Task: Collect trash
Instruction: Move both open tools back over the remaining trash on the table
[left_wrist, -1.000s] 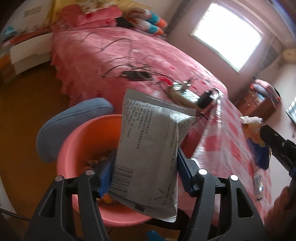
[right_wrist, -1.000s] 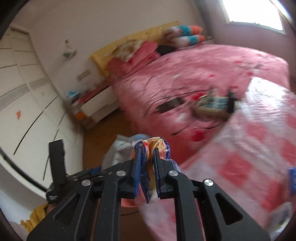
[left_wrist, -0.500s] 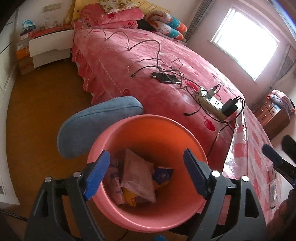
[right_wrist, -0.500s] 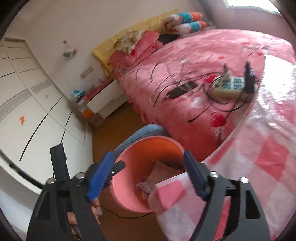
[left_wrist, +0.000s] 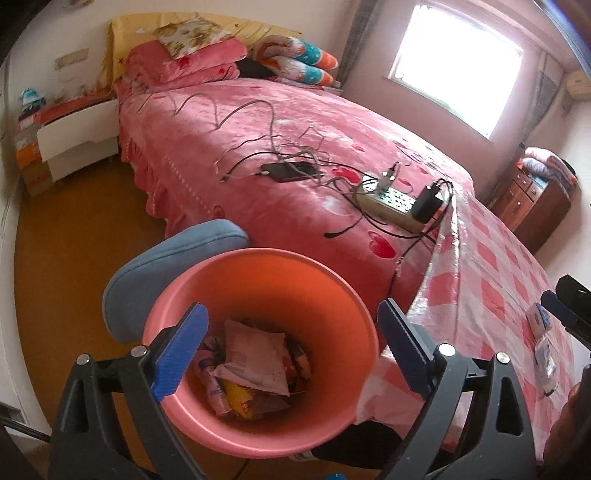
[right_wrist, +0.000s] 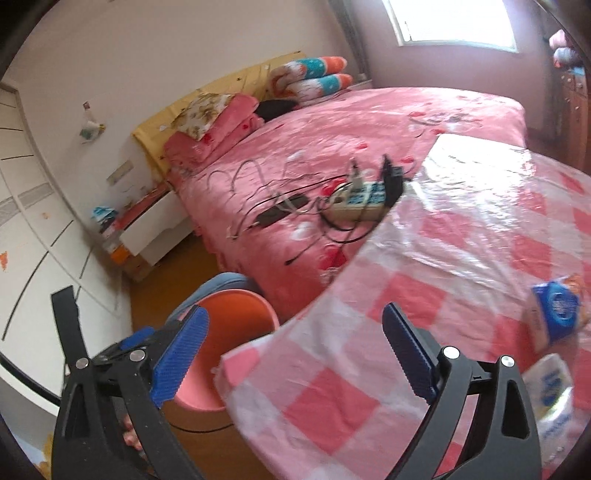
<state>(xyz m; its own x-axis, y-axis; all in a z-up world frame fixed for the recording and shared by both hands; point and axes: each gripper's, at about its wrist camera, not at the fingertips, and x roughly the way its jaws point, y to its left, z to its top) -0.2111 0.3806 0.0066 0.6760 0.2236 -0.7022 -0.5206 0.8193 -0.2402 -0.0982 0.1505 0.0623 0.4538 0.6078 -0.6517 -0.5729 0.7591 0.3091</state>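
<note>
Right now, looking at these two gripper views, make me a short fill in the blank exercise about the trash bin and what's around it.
1. The left gripper hangs with open jaws above the ____ bin.
2. The grey printed packet lies ____ the bin.
3. The right gripper, jaws open, holds ____.
4. A blue wrapper lies on the ____ tablecloth.

Missing words: pink; inside; nothing; checked
</note>
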